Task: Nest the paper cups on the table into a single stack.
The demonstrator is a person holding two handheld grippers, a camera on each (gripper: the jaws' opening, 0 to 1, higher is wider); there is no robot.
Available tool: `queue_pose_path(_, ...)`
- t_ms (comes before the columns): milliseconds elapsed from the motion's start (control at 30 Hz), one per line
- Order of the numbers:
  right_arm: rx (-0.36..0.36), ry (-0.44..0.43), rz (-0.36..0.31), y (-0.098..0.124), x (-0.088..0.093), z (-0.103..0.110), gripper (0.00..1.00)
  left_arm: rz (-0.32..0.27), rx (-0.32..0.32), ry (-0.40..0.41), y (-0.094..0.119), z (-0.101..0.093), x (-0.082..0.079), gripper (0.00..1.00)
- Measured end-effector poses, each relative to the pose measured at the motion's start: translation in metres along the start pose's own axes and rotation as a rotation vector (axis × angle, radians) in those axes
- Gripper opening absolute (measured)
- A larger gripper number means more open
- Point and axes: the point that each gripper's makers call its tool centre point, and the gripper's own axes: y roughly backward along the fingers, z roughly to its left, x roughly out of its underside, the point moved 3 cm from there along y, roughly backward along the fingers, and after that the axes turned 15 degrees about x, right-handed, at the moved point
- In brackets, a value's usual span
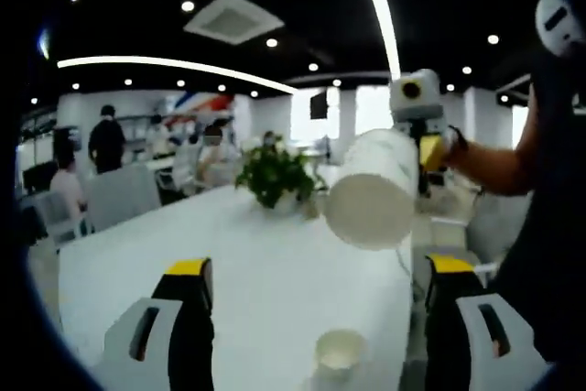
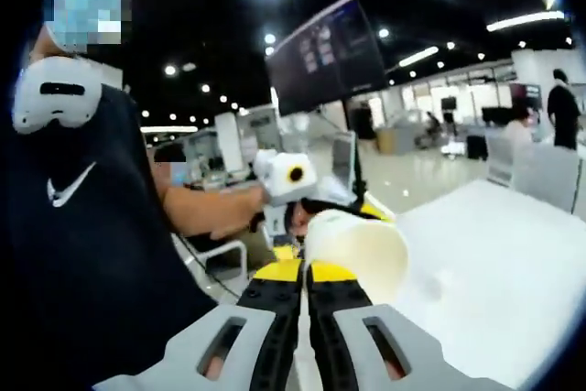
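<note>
Right gripper fingers pinching paper cup.

matt white paper cup showing a smooth wall, smooth white table top giving a faint sheen, grey plastic gripper looking matt

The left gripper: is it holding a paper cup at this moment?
No, the left gripper is open, and the small cup stands free between its jaws.

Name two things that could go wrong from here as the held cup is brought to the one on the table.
The right gripper holds its paper cup tilted, pinched at the rim, so the wall may crush or slip. The second cup stands loose on the white table, near its edge, between the left gripper's open jaws; a misaligned push could topple it.
</note>
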Motion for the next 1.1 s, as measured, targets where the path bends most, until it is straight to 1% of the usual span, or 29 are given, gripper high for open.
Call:
queue_pose_path(33, 0.006, 0.000, 0.010, 0.000, 0.000, -0.001, 0.00, 0.008, -0.062, -0.005, 0.006, 0.008, 0.003, 0.99)
queue_pose_path(67, 0.026, 0.013, 0.048, -0.001, -0.001, -0.003, 0.00, 0.023, -0.086, 0.021, 0.012, 0.013, 0.009, 0.99)
queue_pose_path(100, 0.049, 0.021, 0.083, -0.002, 0.000, -0.007, 0.00, 0.031, -0.089, 0.037, 0.015, 0.015, 0.013, 0.99)
queue_pose_path(133, 0.084, 0.041, 0.136, -0.002, 0.002, -0.012, 0.00, 0.019, -0.116, 0.048, 0.020, 0.020, 0.016, 0.99)
queue_pose_path(167, 0.097, 0.058, 0.169, -0.003, 0.003, -0.014, 0.00, 0.020, -0.149, 0.042, 0.026, 0.026, 0.018, 0.99)
queue_pose_path(200, 0.115, 0.066, 0.223, -0.003, 0.005, -0.016, 0.00, 0.030, -0.190, 0.032, 0.032, 0.032, 0.021, 0.99)
queue_pose_path(267, 0.115, 0.110, 0.263, -0.004, 0.004, -0.016, 0.00, 0.031, -0.231, 0.036, 0.041, 0.039, 0.026, 0.99)
queue_pose_path(300, 0.115, 0.117, 0.288, -0.005, 0.003, -0.015, 0.00, 0.021, -0.244, 0.053, 0.045, 0.042, 0.029, 0.99)
queue_pose_path(333, 0.120, 0.128, 0.308, -0.006, 0.003, -0.014, 0.00, 0.018, -0.248, 0.067, 0.048, 0.043, 0.032, 0.99)
queue_pose_path(367, 0.125, 0.159, 0.326, -0.008, 0.001, -0.013, 0.00, 0.023, -0.260, 0.076, 0.052, 0.046, 0.036, 0.99)
queue_pose_path(433, 0.119, 0.183, 0.356, -0.010, 0.000, -0.010, 0.00, 0.039, -0.280, 0.085, 0.057, 0.049, 0.042, 0.99)
queue_pose_path(500, 0.124, 0.233, 0.415, -0.012, 0.001, -0.008, 0.00, 0.043, -0.300, 0.097, 0.062, 0.051, 0.048, 0.99)
queue_pose_path(533, 0.125, 0.243, 0.423, -0.013, 0.001, -0.008, 0.00, 0.048, -0.307, 0.099, 0.064, 0.052, 0.050, 0.99)
queue_pose_path(567, 0.129, 0.274, 0.460, -0.014, 0.002, -0.008, 0.00, 0.068, -0.323, 0.093, 0.068, 0.053, 0.055, 0.99)
queue_pose_path(600, 0.138, 0.285, 0.485, -0.014, 0.002, -0.008, 0.00, 0.089, -0.330, 0.085, 0.069, 0.054, 0.058, 0.99)
queue_pose_path(633, 0.157, 0.308, 0.529, -0.015, 0.004, -0.010, 0.00, 0.121, -0.336, 0.071, 0.071, 0.053, 0.063, 0.99)
queue_pose_path(667, 0.165, 0.332, 0.556, -0.015, 0.004, -0.010, 0.00, 0.134, -0.338, 0.064, 0.072, 0.053, 0.065, 0.99)
queue_pose_path(733, 0.167, 0.351, 0.624, -0.018, 0.006, -0.008, 0.00, 0.139, -0.338, 0.070, 0.071, 0.050, 0.068, 0.99)
queue_pose_path(833, 0.166, 0.420, 0.729, -0.022, 0.008, -0.004, 0.00, 0.123, -0.340, 0.097, 0.073, 0.048, 0.071, 0.99)
queue_pose_path(900, 0.168, 0.450, 0.761, -0.026, 0.008, -0.002, 0.00, 0.118, -0.344, 0.104, 0.073, 0.047, 0.074, 0.99)
queue_pose_path(967, 0.177, 0.487, 0.821, -0.030, 0.010, -0.001, 0.00, 0.131, -0.345, 0.107, 0.072, 0.045, 0.079, 0.99)
queue_pose_path(1000, 0.178, 0.514, 0.854, -0.033, 0.013, -0.001, 0.00, 0.148, -0.345, 0.106, 0.072, 0.044, 0.082, 0.99)
queue_pose_path(1033, 0.179, 0.524, 0.868, -0.034, 0.014, -0.001, 0.00, 0.156, -0.344, 0.104, 0.072, 0.043, 0.083, 0.99)
queue_pose_path(1067, 0.183, 0.555, 0.904, -0.035, 0.016, -0.001, 0.00, 0.170, -0.344, 0.103, 0.072, 0.042, 0.086, 0.99)
queue_pose_path(1100, 0.188, 0.557, 0.922, -0.036, 0.017, 0.000, 0.00, 0.173, -0.344, 0.104, 0.072, 0.042, 0.086, 0.99)
